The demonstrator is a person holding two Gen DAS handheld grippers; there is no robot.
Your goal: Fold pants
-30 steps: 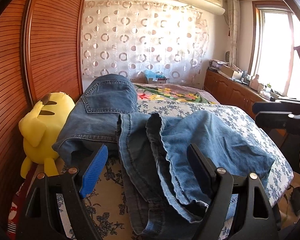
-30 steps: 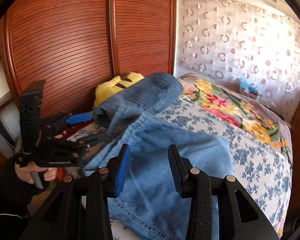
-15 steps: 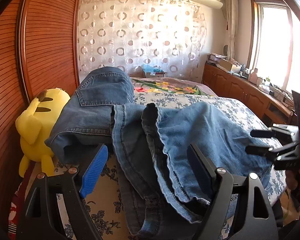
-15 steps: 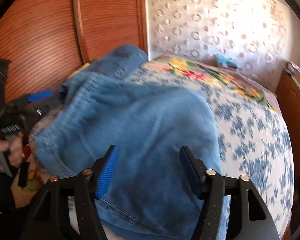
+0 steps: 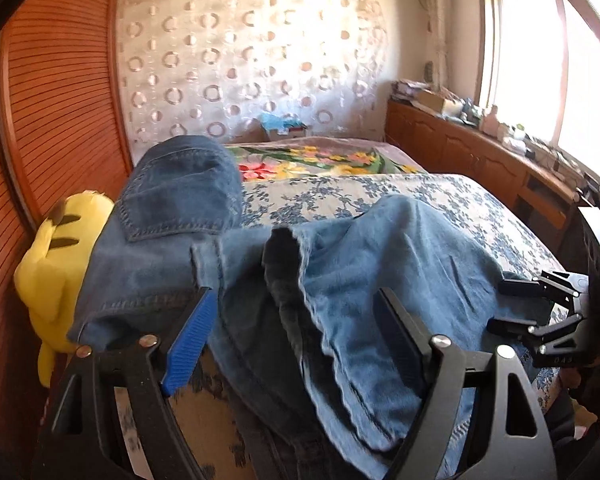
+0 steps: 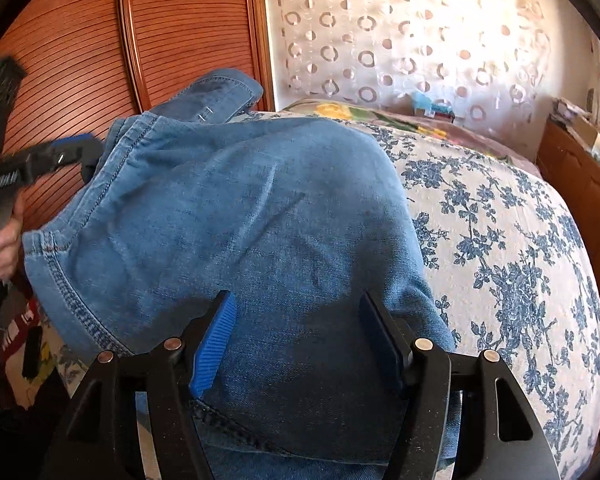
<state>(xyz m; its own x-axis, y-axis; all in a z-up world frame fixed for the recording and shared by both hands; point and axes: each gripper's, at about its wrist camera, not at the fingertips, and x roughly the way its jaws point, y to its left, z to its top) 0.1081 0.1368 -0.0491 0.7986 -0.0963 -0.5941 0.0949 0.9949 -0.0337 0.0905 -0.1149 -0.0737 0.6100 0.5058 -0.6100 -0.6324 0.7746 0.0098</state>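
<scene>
- Left gripper (image 5: 292,340) hangs wide open over the jeans' (image 5: 340,280) bunched edge, gripping nothing.
- Jeans lie heaped on the bed (image 5: 440,200), beside a yellow plush (image 5: 56,264).
- Right gripper (image 6: 300,340) is open too, fingers straddling denim without pinching it.

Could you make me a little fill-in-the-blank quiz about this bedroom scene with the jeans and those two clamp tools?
1. The jeans lie crumpled on a bedspread printed with blue ____.
2. The plush toy beside the jeans is coloured ____.
3. Both the left gripper and the right gripper have their jaws ____.
4. The wardrobe doors by the bed are made of slatted ____.

Missing words: flowers; yellow; open; wood
</scene>
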